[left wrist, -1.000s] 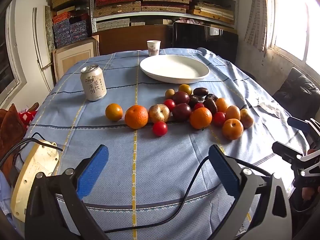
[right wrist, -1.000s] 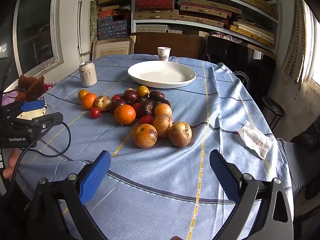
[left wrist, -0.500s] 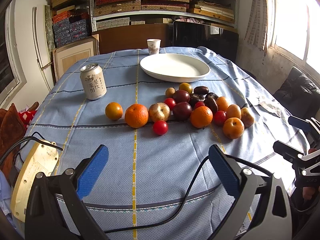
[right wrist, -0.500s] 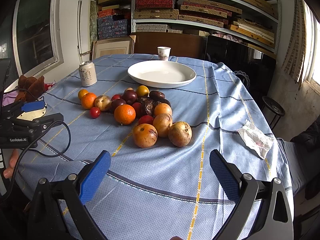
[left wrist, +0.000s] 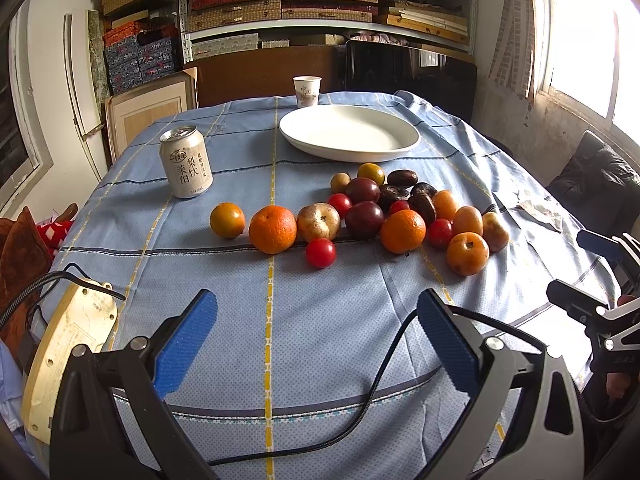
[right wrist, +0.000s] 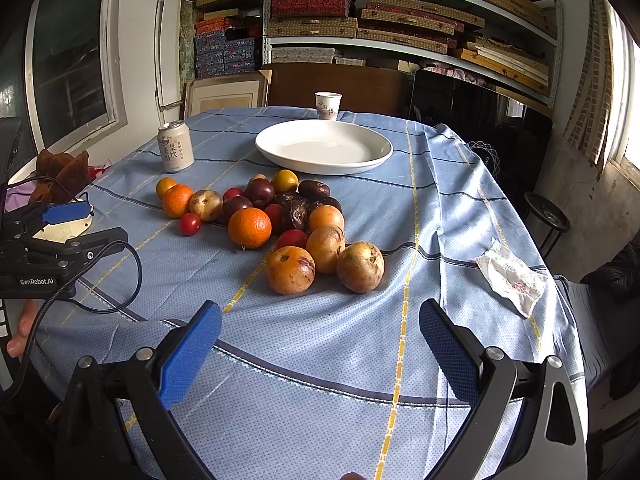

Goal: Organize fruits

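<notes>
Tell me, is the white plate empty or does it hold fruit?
Empty: the white plate shows only bare white inside; all fruit lies on the tablecloth.

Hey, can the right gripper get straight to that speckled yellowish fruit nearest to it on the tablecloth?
Probably yes. The right gripper is open and empty, and only bare tablecloth lies between it and the speckled yellowish fruit. That fruit touches an orange-brown neighbour, so closing on it may nudge that one.

Fruits (left wrist: 360, 216) lie clustered on the tablecloth (left wrist: 320, 340) between plate (left wrist: 348, 132) and wide-open left hand-held gripper (left wrist: 316, 332).
</notes>
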The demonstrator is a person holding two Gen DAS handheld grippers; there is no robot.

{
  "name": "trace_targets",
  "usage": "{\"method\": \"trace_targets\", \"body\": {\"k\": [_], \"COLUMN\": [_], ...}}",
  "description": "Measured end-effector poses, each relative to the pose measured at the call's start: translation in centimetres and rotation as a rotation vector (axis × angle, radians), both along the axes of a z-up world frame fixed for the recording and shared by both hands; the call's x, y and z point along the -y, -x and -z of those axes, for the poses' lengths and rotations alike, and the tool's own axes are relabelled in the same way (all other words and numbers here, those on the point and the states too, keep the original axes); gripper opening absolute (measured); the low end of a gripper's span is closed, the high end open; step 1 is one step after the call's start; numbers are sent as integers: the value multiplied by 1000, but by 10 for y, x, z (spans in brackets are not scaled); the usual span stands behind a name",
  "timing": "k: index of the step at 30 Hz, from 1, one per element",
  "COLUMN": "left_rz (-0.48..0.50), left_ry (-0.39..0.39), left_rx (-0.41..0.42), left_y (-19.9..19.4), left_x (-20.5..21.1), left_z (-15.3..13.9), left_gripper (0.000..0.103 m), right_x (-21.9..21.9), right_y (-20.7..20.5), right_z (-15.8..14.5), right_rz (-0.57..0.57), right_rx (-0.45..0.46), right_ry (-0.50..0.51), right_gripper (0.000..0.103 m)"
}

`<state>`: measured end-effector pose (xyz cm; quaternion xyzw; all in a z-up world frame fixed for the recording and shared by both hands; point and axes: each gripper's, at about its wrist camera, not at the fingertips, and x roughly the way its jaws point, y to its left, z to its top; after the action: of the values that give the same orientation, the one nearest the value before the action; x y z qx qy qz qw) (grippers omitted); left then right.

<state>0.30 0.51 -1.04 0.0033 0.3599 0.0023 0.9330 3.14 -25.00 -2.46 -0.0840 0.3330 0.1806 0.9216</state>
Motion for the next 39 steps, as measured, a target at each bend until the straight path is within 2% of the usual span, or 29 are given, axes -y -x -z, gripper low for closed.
{"method": "trace_targets", "body": {"k": [39], "left_rz": [4], "left_ry": [-3], "left_rx": [-10], "left_y": [5], "left_x": [6], "left_z": [10], "left_gripper": [98], "right_x": [-2], "right_y": [-1], "right_z": [3], "right_rz": [0], "right_rx": [-4], "right_ry": [3], "right_gripper": [100]}}
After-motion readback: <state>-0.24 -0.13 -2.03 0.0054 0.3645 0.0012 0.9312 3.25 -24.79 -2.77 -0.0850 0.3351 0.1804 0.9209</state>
